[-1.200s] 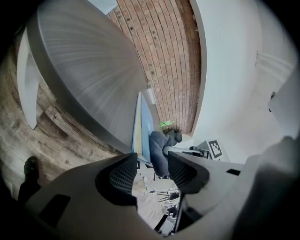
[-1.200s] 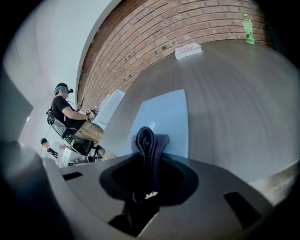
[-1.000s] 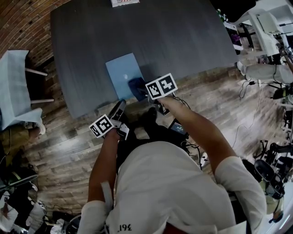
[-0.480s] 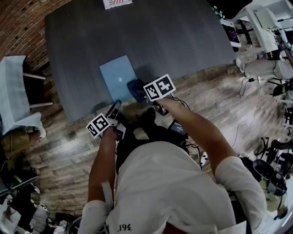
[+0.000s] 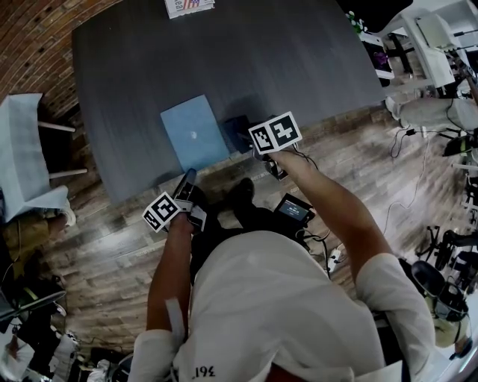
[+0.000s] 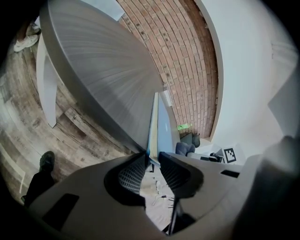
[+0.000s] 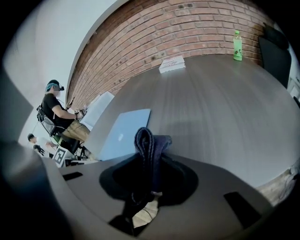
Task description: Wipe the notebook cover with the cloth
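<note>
A light blue notebook (image 5: 194, 132) lies shut near the front edge of the dark table (image 5: 299, 60). My right gripper (image 5: 251, 134) is shut on a dark blue cloth (image 5: 239, 125), which hangs just right of the notebook and off its cover. In the right gripper view the folded cloth (image 7: 149, 150) stands up between the jaws, with the notebook (image 7: 123, 131) to the left. My left gripper (image 5: 187, 179) is at the table's front edge. Its jaws are closing over the notebook's near edge (image 6: 153, 126) and the table edge together, and the pads touch both.
A white booklet (image 5: 188, 6) lies at the table's far edge, and a green bottle (image 7: 238, 45) stands far right. A white chair (image 5: 22, 149) is left of the table. Seated people (image 7: 56, 112) are beyond the left end. Cables and equipment (image 5: 441, 149) crowd the floor on the right.
My right gripper has carried the cloth to the right, off the notebook's cover to the table beside it. The left gripper has stayed at the notebook's near edge.
</note>
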Motion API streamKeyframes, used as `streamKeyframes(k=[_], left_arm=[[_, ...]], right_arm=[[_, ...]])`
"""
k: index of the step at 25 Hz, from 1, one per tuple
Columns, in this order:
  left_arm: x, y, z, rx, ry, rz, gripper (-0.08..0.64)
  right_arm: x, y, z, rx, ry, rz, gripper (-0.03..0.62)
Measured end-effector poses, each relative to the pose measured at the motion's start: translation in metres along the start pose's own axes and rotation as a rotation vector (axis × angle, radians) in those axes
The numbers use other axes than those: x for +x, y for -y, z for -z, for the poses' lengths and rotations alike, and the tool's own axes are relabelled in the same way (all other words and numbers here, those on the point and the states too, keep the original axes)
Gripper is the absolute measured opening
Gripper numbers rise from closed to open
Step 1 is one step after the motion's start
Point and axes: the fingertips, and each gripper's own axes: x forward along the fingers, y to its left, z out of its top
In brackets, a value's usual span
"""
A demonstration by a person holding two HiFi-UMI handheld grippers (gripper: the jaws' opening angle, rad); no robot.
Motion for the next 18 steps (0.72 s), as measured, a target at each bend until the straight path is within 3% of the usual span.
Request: streamKeyframes(k=[10,18], left_arm=[[0.000,0.004,0.003,-0.015,0.023,0.000,0.100],[-0.001,0.005,0.003,-0.026,0.018,0.002,0.098]], right_arm=[[0.027,0.000,-0.086,0.041,0.073,-0.023,0.105],[0.054,0.006,-0.113,0.067,0.044,0.009,0.105]])
